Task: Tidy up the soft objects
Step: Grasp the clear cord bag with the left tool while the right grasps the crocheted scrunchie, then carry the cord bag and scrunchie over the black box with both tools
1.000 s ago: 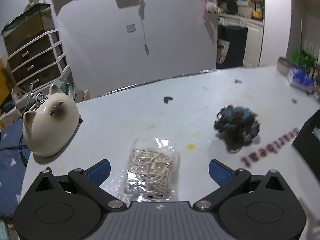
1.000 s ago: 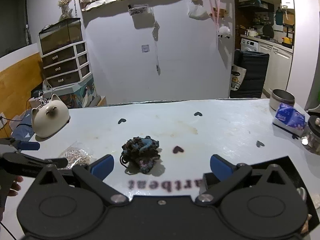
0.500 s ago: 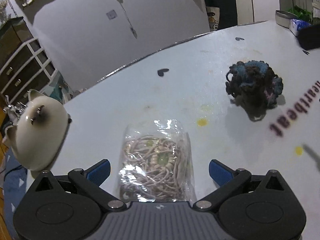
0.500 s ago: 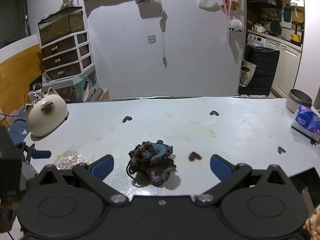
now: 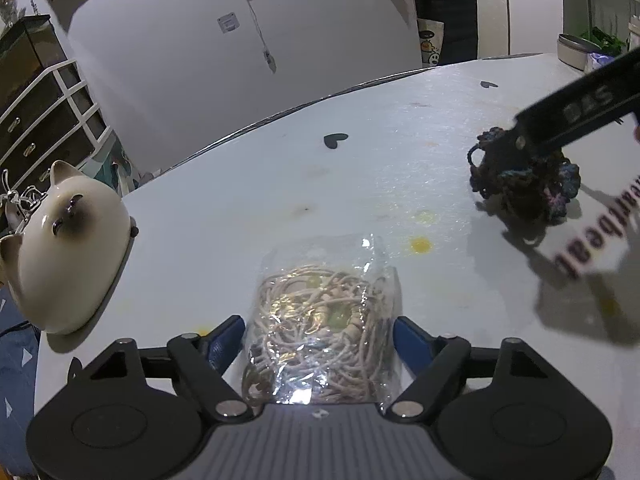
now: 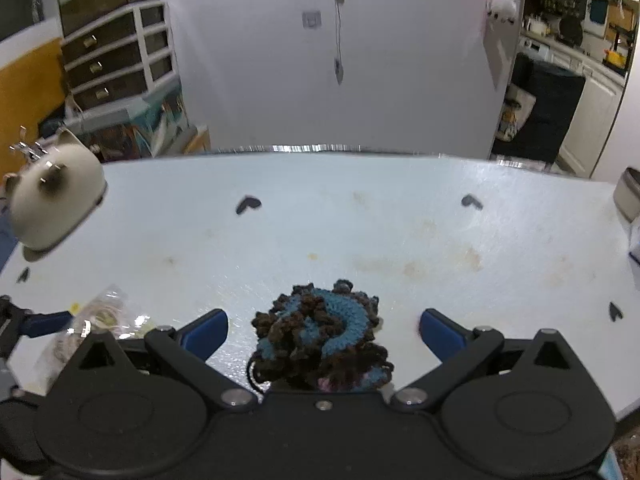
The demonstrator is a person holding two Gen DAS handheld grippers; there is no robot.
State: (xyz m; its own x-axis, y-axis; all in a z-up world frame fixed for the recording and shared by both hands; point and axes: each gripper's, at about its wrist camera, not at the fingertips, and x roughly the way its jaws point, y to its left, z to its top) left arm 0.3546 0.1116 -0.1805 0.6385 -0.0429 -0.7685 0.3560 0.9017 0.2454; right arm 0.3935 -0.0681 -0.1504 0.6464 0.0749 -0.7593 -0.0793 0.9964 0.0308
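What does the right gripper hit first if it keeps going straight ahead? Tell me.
The crocheted yarn bundle. It already sits between the open fingers of the right gripper, so it comes first; past it lies bare table.

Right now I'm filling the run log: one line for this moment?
left gripper: open, straddling bag of cord | right gripper: open, straddling crochet piece | both on table

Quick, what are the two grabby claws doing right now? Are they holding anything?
Left gripper: open, around the clear bag of cord, not squeezing it.
Right gripper: open, around the crochet piece, not gripping it.
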